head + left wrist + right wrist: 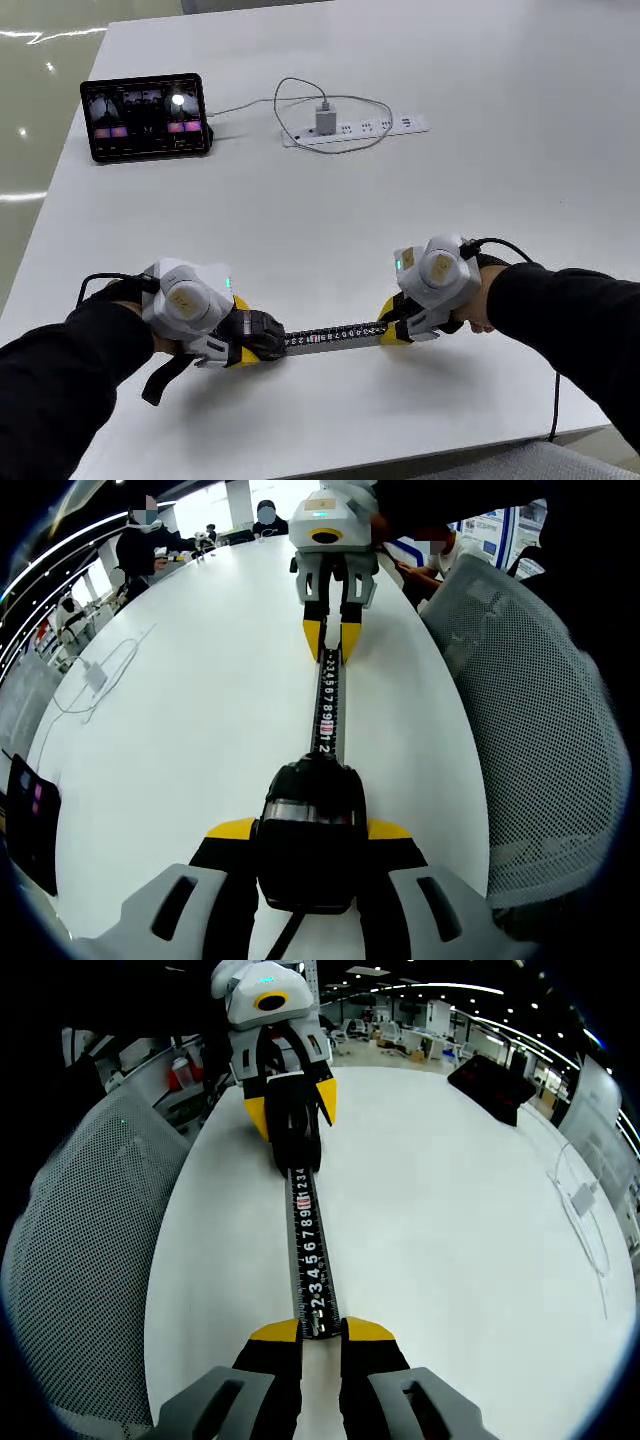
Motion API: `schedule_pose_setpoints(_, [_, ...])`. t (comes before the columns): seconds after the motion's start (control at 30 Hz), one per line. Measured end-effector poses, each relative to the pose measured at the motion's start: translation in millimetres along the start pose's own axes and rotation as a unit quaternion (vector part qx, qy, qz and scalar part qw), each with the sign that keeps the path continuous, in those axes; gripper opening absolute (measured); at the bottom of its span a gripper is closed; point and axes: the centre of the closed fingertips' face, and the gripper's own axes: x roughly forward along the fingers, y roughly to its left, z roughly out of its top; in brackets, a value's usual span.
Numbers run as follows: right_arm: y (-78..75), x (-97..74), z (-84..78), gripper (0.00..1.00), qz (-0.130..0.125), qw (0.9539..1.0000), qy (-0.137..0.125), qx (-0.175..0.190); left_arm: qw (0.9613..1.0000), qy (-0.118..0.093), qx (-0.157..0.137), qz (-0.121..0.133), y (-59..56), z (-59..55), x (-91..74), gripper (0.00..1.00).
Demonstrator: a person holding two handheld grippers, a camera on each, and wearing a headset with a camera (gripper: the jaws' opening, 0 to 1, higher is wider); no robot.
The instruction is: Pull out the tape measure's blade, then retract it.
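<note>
Left claw [248, 336] is clamped on the tape measure [262, 335], black case squeezed btwn its yellow-tipped jaws. The case sits low at the surface [420, 200], near the front edge, left of ctr. Blade [335, 336] is pulled out, running straight from the case toward the right, roughly parallel w/ the front edge. It's black w/ white numerals and a red mark partway along. Can't tell if it touches the surface or hangs just over it. Right claw [388, 324] is closed on the blade's free end, yellow tips pinching the tip from either side, right of ctr near the same edge. In the right gripper view the numerals climb from 1 at the tip toward the case. Hands in black sleeves [60, 380] hold both claws.

Tablet [147, 117], screen lit, is toward the far-left corner. Pwr strip [360, 128] lies in the far half, about ctr, w/ a white charger [326, 120] plugged in. A thin cable [300, 92] loops over it and runs to the tablet. Grey mesh chair [530, 730] stands just off the front edge.
</note>
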Motion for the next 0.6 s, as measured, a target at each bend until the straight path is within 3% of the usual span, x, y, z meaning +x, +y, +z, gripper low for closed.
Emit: schedule_pose_setpoints(0.6, [-0.7,-5.3,-8.9,0.10,0.001,1.0000,0.005,-0.003,1.0000,-0.001,-0.002,0.001,0.5,-0.2,-0.6,0.32])
